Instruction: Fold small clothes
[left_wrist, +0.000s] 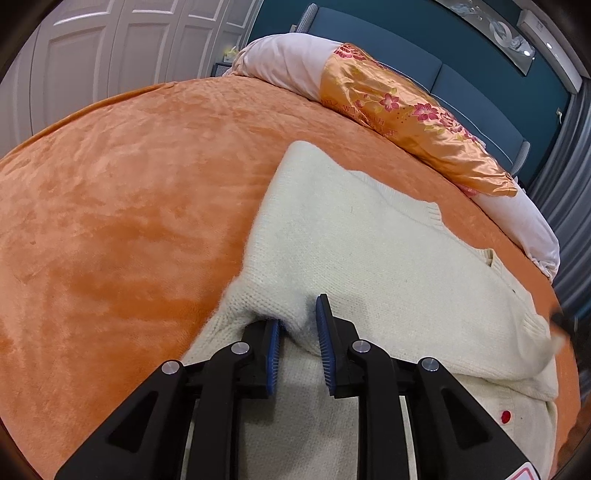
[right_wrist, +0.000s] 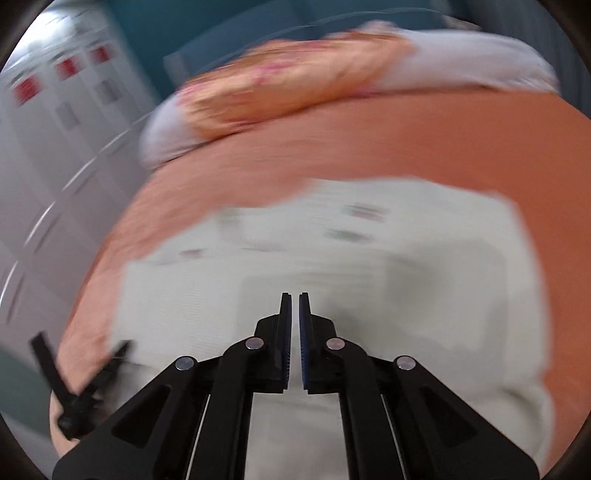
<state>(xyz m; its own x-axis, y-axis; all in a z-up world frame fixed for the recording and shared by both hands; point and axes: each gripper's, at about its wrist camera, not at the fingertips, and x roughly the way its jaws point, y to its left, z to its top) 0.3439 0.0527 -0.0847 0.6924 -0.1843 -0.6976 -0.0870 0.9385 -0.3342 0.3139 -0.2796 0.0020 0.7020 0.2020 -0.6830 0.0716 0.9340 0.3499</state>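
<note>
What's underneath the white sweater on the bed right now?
The cream knit sweater lies on the orange plush blanket, which shows all around it. Whatever sits directly beneath the knit is covered. The left gripper is open, with a fold of knit bunched between its fingers.

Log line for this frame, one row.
left gripper: around sweater fold, not closed | right gripper: shut, empty, above sweater | bed | view blurred

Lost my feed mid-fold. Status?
Left gripper open, straddling a bunched sweater fold. Right gripper nearly shut, empty, above it. View blurred. Nothing in the way.
</note>
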